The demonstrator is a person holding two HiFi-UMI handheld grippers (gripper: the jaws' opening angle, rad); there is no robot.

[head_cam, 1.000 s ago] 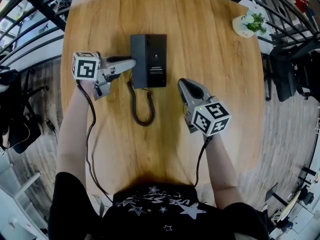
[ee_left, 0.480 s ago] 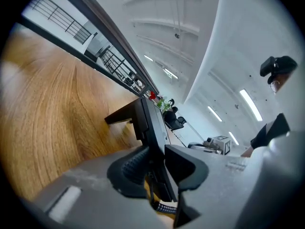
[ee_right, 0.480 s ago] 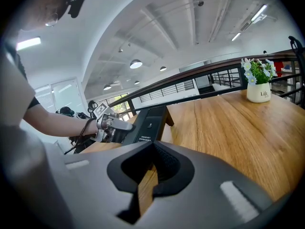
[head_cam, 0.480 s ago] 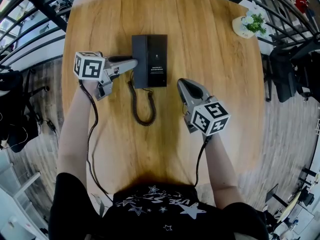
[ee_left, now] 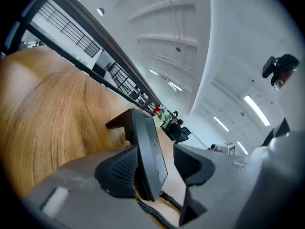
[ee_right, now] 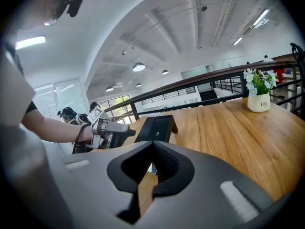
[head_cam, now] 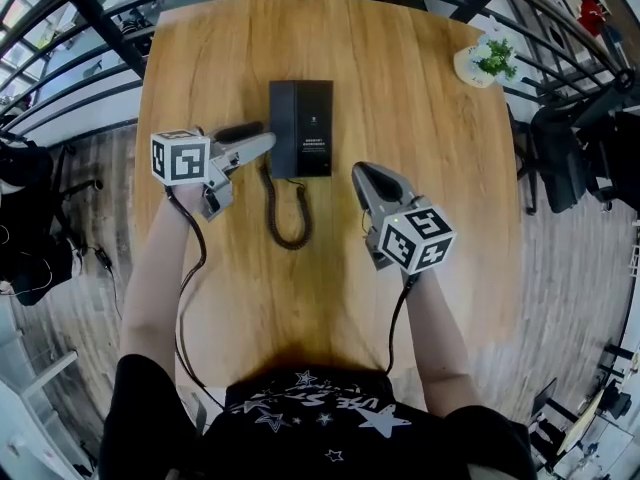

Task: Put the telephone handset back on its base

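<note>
Your left gripper (head_cam: 262,136) has just spread its jaws — handset (head_cam: 282,118) sits released on base (head_cam: 315,118); right gripper (head_cam: 366,173) closed, empty.

Black telephone handset (head_cam: 281,128) lies lengthwise along the left side of its black base (head_cam: 314,126), coiled cord (head_cam: 287,213) trailing down the desk (head_cam: 420,118).

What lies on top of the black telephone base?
The handset lies along the left half of the base; its coiled cord runs off onto the table. The right half shows white print. The part under the handset is covered.
</note>
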